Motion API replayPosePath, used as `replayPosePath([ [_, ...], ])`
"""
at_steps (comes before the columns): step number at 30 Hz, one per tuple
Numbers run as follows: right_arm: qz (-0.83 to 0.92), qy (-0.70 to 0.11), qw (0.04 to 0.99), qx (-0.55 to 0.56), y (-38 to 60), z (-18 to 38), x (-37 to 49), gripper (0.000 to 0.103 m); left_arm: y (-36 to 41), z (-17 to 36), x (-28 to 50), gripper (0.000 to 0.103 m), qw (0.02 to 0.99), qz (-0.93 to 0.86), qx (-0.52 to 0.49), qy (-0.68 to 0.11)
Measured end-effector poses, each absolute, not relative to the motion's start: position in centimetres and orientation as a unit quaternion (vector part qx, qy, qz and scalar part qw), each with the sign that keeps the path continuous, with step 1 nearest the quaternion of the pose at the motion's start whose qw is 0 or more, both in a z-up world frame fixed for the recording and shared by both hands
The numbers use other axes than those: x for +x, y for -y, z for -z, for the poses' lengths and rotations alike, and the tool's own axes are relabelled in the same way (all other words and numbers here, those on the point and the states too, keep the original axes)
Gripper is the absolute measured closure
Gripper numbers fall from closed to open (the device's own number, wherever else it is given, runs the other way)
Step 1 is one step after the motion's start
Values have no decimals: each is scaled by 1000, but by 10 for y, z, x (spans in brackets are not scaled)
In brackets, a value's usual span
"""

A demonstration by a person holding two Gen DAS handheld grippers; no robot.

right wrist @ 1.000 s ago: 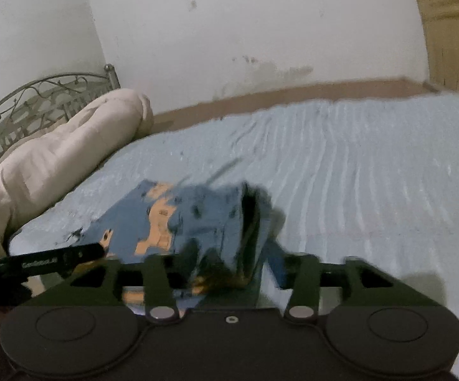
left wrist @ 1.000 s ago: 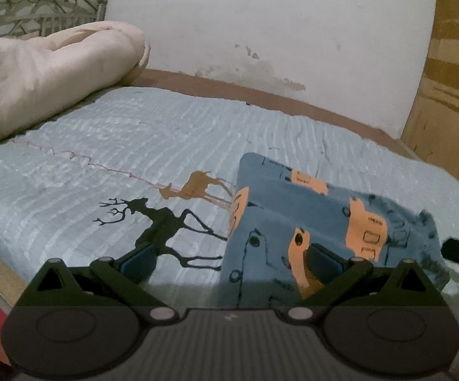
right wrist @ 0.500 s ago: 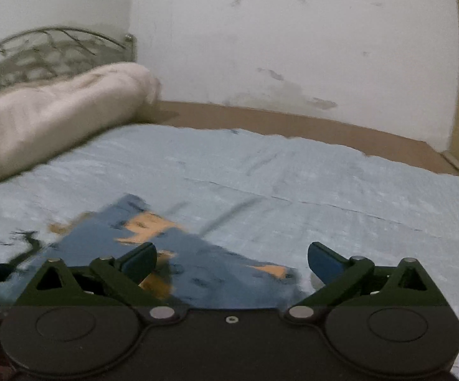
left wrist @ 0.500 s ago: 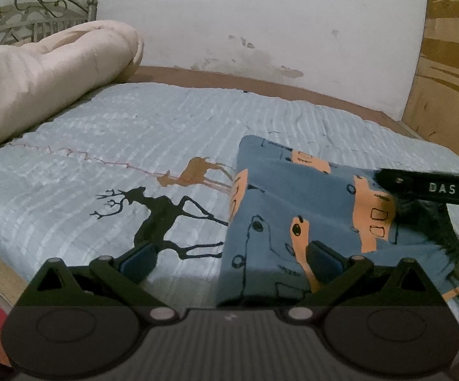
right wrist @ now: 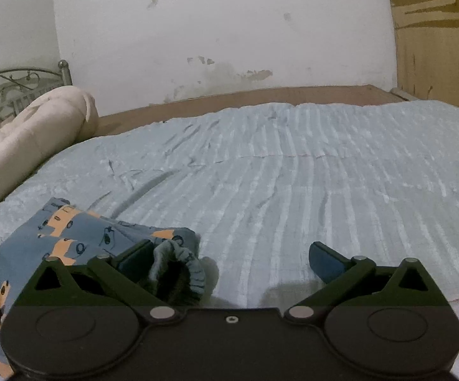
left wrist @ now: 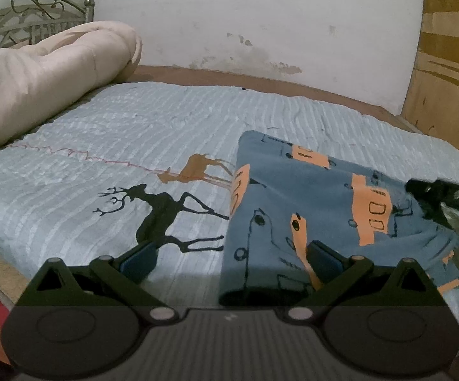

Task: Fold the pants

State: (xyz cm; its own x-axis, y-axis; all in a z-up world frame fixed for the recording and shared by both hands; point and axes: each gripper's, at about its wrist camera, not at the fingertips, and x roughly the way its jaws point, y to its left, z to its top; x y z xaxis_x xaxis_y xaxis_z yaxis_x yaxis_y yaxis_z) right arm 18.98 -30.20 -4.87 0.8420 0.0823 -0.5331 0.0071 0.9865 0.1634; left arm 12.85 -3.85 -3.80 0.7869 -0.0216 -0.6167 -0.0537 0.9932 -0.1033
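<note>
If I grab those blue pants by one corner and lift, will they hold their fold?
Probably not. The pants look like soft knit; the cuff by the right hand-held gripper already slumps open, so they should droop and unfold. They likely weigh little. On the ribbed bedspread they would bunch rather than slide.

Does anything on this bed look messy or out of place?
Mostly the pants: folded, but their waistband bunches up in a rumpled lump by the open right gripper. The wall also has peeling patches.
</note>
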Motion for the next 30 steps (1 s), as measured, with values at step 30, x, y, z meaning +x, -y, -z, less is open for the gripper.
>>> replayPosePath([
  [30, -117, -227, 967, -7, 255, 8, 139, 1, 36, 34, 131, 1, 937, 6, -67, -342],
])
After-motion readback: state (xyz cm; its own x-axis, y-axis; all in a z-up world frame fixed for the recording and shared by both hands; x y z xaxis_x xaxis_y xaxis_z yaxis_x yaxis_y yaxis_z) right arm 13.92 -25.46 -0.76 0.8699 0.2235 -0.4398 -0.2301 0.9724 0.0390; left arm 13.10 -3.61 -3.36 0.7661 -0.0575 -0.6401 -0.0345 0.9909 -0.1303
